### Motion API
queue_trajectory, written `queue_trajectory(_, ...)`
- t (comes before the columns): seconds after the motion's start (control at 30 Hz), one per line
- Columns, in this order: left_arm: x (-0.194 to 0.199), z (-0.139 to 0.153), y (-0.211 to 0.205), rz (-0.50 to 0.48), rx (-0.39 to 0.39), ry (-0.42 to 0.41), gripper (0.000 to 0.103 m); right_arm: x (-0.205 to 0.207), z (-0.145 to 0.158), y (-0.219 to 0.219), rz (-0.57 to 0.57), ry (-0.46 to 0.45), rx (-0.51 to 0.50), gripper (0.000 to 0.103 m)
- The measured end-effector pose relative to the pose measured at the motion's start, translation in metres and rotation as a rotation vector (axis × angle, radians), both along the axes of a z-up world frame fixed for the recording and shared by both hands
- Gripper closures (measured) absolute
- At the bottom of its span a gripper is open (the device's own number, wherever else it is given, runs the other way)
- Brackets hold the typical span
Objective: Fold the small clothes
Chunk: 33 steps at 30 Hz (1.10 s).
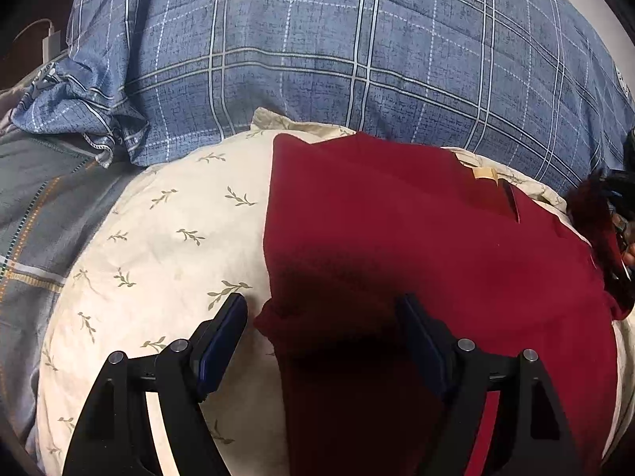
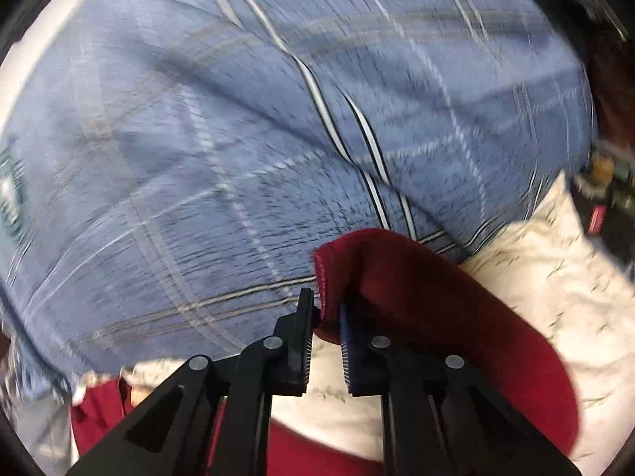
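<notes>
A dark red garment [image 1: 416,238] lies spread on a cream pillow with a leaf print [image 1: 166,238]. My left gripper [image 1: 323,305] is open, its jaws wide apart over the garment's left edge, holding nothing. In the right wrist view my right gripper [image 2: 323,305] is shut on a lifted edge of the red garment [image 2: 416,297], which drapes off to the right and down. More of the red cloth [image 2: 99,416] shows at the lower left. The right wrist view is blurred by motion.
A blue plaid duvet [image 1: 337,47] fills the space behind the pillow and also shows in the right wrist view [image 2: 238,139]. A grey striped cloth [image 1: 39,206] lies at the left. A white charger and cable [image 1: 51,39] sit at the far left. Dark objects [image 2: 603,206] are at the right edge.
</notes>
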<state>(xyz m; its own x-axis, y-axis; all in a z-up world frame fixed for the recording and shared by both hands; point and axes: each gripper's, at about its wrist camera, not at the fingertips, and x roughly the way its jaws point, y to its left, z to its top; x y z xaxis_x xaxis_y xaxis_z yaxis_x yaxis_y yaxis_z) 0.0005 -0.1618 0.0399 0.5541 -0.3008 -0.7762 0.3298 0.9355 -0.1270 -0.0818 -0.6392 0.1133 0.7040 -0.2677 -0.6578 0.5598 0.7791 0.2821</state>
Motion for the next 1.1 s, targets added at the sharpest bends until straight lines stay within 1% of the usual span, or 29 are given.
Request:
queue_trajectory(0.07,-0.004,0.006,0.001,-0.002,0.001,-0.020,0.025,-0.015,0.017,0.014,0.088,-0.022,0.015,0.092)
queue_trajectory(0.2,-0.011,0.018,0.010,0.015,-0.031,-0.042,0.026,-0.043,0.066,0.066,0.337,-0.060,0.034,0.092)
queue_trajectory(0.3,-0.016,0.026,0.021,0.035,-0.058,-0.052,0.026,-0.045,0.100,0.116,0.523,-0.079,0.055,0.092)
queue_trajectory(0.33,-0.017,0.028,0.024,0.040,-0.065,-0.054,0.026,-0.048,0.105,0.133,0.581,-0.079,0.062,0.092)
queue_trajectory(0.37,-0.018,0.030,0.027,0.045,-0.071,-0.057,0.026,-0.041,0.112,0.155,0.650,-0.076,0.071,0.092)
queue_trajectory(0.4,-0.020,0.032,0.031,0.051,-0.080,-0.060,0.026,-0.031,0.115,0.176,0.716,-0.073,0.083,0.092)
queue_trajectory(0.47,-0.022,0.036,0.038,0.064,-0.095,-0.068,0.026,-0.013,0.110,0.210,0.823,-0.055,0.121,0.092)
queue_trajectory(0.53,-0.024,0.038,0.045,0.081,-0.107,-0.076,0.026,0.014,0.088,0.243,0.876,-0.010,0.128,0.092)
queue_trajectory(0.6,-0.025,0.038,0.051,0.093,-0.119,-0.074,0.026,0.039,0.061,0.270,0.887,0.042,0.122,0.092)
queue_trajectory(0.7,-0.022,0.035,0.053,0.099,-0.123,-0.068,0.026,0.076,0.012,0.292,0.871,0.089,0.182,0.092)
queue_trajectory(0.73,-0.021,0.034,0.052,0.098,-0.118,-0.069,0.026,0.087,-0.004,0.295,0.867,0.087,0.226,0.087)
queue_trajectory(0.77,-0.021,0.034,0.051,0.093,-0.119,-0.071,0.026,0.093,-0.018,0.296,0.859,0.084,0.279,0.086)
queue_trajectory(0.8,-0.019,0.033,0.050,0.089,-0.122,-0.069,0.026,0.098,-0.027,0.294,0.836,0.099,0.299,0.085)
queue_trajectory(0.83,-0.019,0.033,0.048,0.077,-0.130,-0.065,0.026,0.095,-0.032,0.290,0.814,0.113,0.292,0.077)
queue_trajectory(0.87,-0.021,0.034,0.047,0.061,-0.141,-0.062,0.026,0.089,-0.032,0.285,0.796,0.108,0.282,0.069)
queue_trajectory(0.9,-0.020,0.035,0.046,0.050,-0.149,-0.062,0.026,0.076,-0.027,0.279,0.782,0.090,0.262,0.066)
queue_trajectory(0.93,-0.023,0.037,0.044,0.023,-0.160,-0.064,0.026,0.061,-0.021,0.272,0.770,0.072,0.238,0.059)
queue_trajectory(0.97,-0.027,0.040,0.040,-0.017,-0.174,-0.062,0.027,0.046,-0.017,0.265,0.763,0.059,0.224,0.050)
queue_trajectory(1.0,-0.030,0.042,0.037,-0.056,-0.187,-0.052,0.028,0.030,-0.014,0.257,0.755,0.053,0.210,0.045)
queue_trajectory(1.03,-0.035,0.044,0.031,-0.109,-0.206,-0.035,0.028,0.014,-0.013,0.250,0.742,0.051,0.198,0.039)
queue_trajectory(1.07,-0.041,0.045,0.023,-0.155,-0.217,-0.020,0.028,-0.008,-0.012,0.239,0.721,0.048,0.189,0.038)
queue_trajectory(1.1,-0.046,0.044,0.015,-0.186,-0.203,-0.008,0.028,-0.021,-0.010,0.231,0.703,0.042,0.194,0.038)
